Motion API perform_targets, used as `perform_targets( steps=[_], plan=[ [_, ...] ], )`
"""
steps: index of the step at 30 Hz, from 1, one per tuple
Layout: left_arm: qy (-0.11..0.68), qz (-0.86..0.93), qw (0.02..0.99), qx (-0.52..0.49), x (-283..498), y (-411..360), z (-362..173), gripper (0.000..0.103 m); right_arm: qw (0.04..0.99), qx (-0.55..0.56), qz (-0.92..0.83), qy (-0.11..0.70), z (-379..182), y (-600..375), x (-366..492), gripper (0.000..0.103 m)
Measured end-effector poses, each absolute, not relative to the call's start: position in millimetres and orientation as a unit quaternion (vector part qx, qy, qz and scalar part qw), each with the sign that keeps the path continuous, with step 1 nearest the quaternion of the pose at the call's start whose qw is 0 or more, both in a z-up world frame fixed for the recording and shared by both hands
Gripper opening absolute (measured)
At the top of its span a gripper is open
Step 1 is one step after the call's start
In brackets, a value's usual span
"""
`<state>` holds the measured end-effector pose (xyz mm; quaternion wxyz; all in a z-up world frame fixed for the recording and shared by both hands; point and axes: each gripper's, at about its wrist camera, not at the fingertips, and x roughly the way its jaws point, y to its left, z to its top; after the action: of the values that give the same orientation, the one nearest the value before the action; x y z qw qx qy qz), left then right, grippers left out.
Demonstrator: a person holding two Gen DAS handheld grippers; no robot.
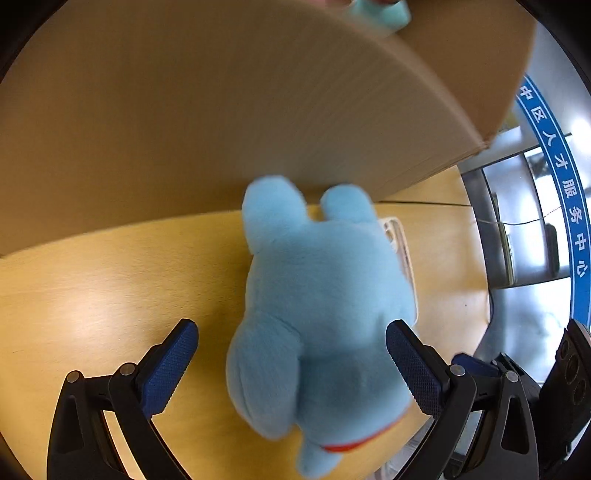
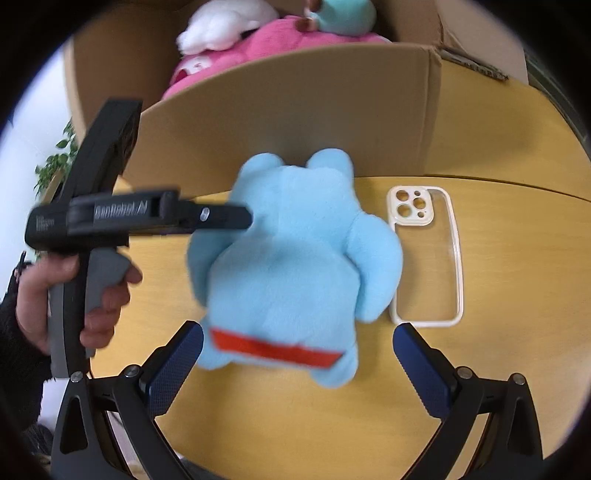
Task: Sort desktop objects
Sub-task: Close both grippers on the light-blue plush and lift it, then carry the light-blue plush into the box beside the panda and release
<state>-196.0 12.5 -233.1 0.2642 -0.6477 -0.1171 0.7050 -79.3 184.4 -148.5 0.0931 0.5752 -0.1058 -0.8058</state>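
A light blue plush toy point(image 2: 295, 266) with a red band lies on the wooden table in front of a cardboard box point(image 2: 295, 122). In the left wrist view the plush toy point(image 1: 317, 306) sits between the wide-apart fingers of my left gripper point(image 1: 291, 354), which is open; the right pad point(image 1: 413, 365) is at its flank. From the right wrist view the left gripper point(image 2: 240, 218) reaches in from the left, held by a hand, with its tip at the toy's head. My right gripper point(image 2: 297, 354) is open, its fingers on either side of the toy's lower end.
A clear phone case point(image 2: 424, 258) with a cream rim lies flat just right of the toy. Pink point(image 2: 258, 51), white point(image 2: 225, 26) and teal point(image 2: 343, 18) plush toys fill the box. The table edge point(image 1: 484, 295) curves off at the right, with floor beyond.
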Motion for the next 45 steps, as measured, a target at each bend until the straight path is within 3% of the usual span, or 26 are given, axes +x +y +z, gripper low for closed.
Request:
perform_targets(
  steps=[7, 13, 16, 19, 22, 24, 27, 28, 29, 31, 38, 45],
  plan=[
    [-0.154, 0.699, 0.275, -0.642, -178, -17, -236, 0.103, 0.062, 0.575, -0.809, -0.101, -161, 249, -109, 0.103],
    [-0.185, 0.685, 0.275, -0.649, -168, -23, -250, 0.098, 0.120, 0.600, -0.789, -0.061, -193, 252, -135, 0.101],
    [-0.209, 0.674, 0.281, -0.650, -165, -21, -258, 0.081, 0.141, 0.612, -0.778, -0.016, -205, 236, -138, 0.088],
    [-0.218, 0.672, 0.287, -0.647, -165, -17, -260, 0.079, 0.165, 0.615, -0.771, 0.015, -212, 221, -138, 0.075],
    [-0.215, 0.673, 0.285, -0.647, -167, -13, -262, 0.065, 0.165, 0.624, -0.763, 0.025, -221, 216, -142, 0.074],
    [-0.207, 0.675, 0.282, -0.649, -169, -11, -264, 0.064, 0.172, 0.624, -0.761, 0.032, -222, 213, -143, 0.072],
    [-0.190, 0.684, 0.287, -0.643, -170, -4, -261, 0.062, 0.195, 0.622, -0.755, 0.068, -221, 199, -142, 0.050],
    [-0.187, 0.686, 0.290, -0.641, -170, -1, -261, 0.055, 0.201, 0.626, -0.750, 0.076, -223, 193, -142, 0.036],
    [-0.181, 0.688, 0.290, -0.640, -171, 1, -261, 0.042, 0.201, 0.627, -0.749, 0.080, -224, 190, -143, 0.034],
    [-0.168, 0.693, 0.287, -0.640, -172, 7, -260, 0.027, 0.202, 0.628, -0.747, 0.086, -224, 183, -145, 0.033],
    [-0.132, 0.701, 0.284, -0.641, -164, 11, -249, 0.022, 0.193, 0.609, -0.763, 0.094, -206, 171, -128, 0.025],
    [-0.118, 0.741, 0.300, -0.589, -144, -1, -154, 0.022, 0.184, 0.543, -0.816, 0.069, -127, 157, -88, 0.023]
  ],
)
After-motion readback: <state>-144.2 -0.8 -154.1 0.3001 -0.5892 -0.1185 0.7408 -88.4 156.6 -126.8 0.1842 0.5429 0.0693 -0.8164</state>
